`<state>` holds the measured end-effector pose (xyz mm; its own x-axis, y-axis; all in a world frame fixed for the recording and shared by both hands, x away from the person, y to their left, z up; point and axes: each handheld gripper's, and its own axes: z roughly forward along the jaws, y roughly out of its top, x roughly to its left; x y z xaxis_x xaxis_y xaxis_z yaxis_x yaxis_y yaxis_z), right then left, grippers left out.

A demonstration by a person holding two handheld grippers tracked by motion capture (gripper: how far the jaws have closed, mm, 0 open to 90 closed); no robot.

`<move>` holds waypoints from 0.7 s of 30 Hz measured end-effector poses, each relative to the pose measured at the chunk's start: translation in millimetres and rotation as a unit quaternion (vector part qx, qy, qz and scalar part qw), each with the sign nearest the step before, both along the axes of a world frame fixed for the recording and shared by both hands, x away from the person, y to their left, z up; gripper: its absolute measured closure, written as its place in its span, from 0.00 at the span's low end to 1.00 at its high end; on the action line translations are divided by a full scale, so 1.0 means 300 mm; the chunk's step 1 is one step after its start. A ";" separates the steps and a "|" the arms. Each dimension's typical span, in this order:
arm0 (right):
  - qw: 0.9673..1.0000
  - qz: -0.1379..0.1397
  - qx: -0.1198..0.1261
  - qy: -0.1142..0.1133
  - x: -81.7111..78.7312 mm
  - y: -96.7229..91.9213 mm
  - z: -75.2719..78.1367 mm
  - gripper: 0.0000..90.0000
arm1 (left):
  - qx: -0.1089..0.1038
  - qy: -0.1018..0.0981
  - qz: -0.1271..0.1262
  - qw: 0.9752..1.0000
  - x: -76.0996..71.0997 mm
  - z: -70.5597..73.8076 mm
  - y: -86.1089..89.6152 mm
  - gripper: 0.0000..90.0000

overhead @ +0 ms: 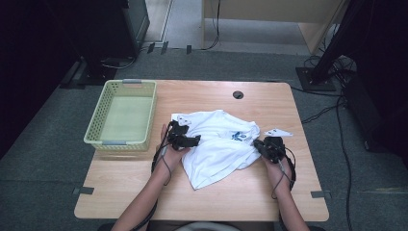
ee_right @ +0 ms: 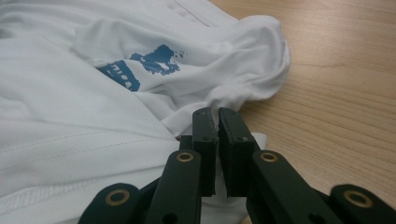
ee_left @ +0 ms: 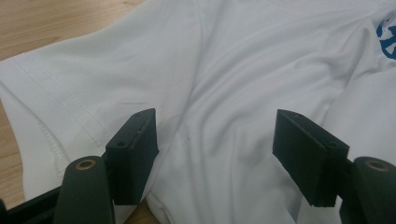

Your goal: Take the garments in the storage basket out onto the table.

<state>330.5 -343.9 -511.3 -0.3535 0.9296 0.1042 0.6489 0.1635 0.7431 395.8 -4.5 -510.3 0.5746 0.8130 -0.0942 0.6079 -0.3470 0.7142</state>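
White shirt point(overhead: 219, 144) crumpled mid-worktop point(overhead: 250, 192), tongs at either side.

Left tongs point(ee_left: 215, 149) stand wide over the shirt's left part, pads clear of the cloth. Right tongs point(ee_right: 218, 135) are pinched together at the shirt's right edge, a fold of cloth apparently caught between them. A basket point(overhead: 96, 126) sits further left.

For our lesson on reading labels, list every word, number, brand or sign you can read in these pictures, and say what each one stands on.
Blue print on the crumpled white cotton T-shirt: broken and partly folded under, not readable.
Pale green plastic lattice basket: no text.
Light wooden table: no text.
Nothing can be quoted.
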 end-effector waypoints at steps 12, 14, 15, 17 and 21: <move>1.000 0.002 0.027 0.003 -0.066 0.017 0.043 0.98 | -0.003 -0.003 0.001 1.000 -0.005 0.005 0.010 0.35; 1.000 0.007 0.027 0.003 -0.082 0.031 0.045 0.98 | -0.003 -0.006 0.001 1.000 -0.006 0.008 0.013 0.35; 0.999 0.012 0.030 0.004 -0.100 0.043 0.046 0.98 | -0.004 -0.006 0.002 1.000 -0.008 0.011 0.018 0.35; 0.999 0.017 0.034 0.003 -0.115 0.053 0.048 0.98 | -0.005 -0.007 0.003 1.000 -0.010 0.013 0.024 0.35; 0.999 0.034 0.040 -0.001 -0.150 0.088 0.059 0.98 | -0.009 -0.009 0.005 1.000 -0.015 0.021 0.032 0.35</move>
<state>285.4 -317.5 -493.5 -0.4160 0.8920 0.1769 0.6370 0.1470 0.7567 391.2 5.2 -504.1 0.5687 0.8167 -0.0984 0.5978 -0.3281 0.7315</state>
